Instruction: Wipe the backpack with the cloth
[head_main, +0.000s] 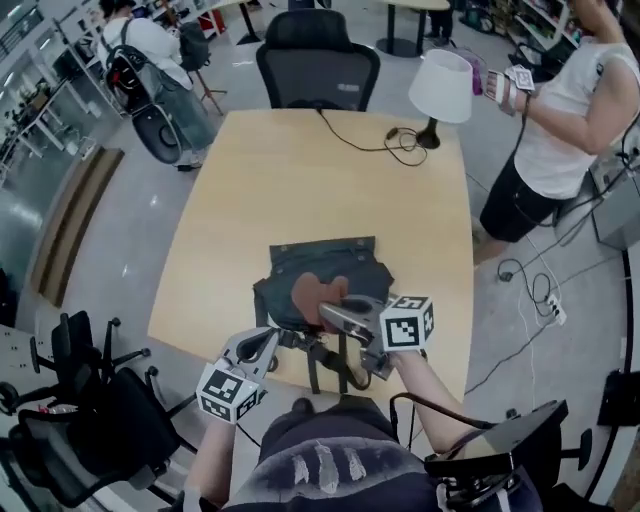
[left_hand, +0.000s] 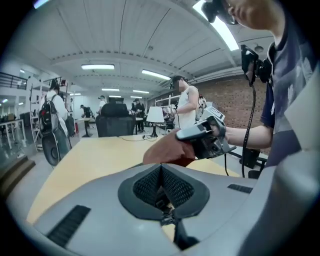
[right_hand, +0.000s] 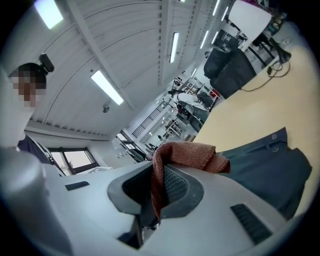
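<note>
**Cloth on the backpack, wiping barely readable as progress**

The backpack (head_main: 325, 272) lies flat at the near edge of the table (head_main: 300, 180), right in front of the person, its dark straps (head_main: 316, 366) trailing over the edge. The reddish-brown cloth (head_main: 316, 292) sits bunched on the middle of its upper face. The right gripper (head_main: 336, 313) has its jaws closed on a fold of that cloth, which spills out over them onto the bag. The left gripper (head_main: 268, 343) is at the bag's near left corner, jaws pressed together, seemingly nipping a dark strap to hold the bag steady.

From where I stand the job looks under way at best: the cloth is only on the centre patch, and nothing on the fabric shows which parts are done. I'd judge the edges, the far flap and the sides are all left to wipe.

Further off, a lamp (head_main: 441, 88) and its cable rest at the far end of the table, a chair (head_main: 318, 62) behind it.
</note>
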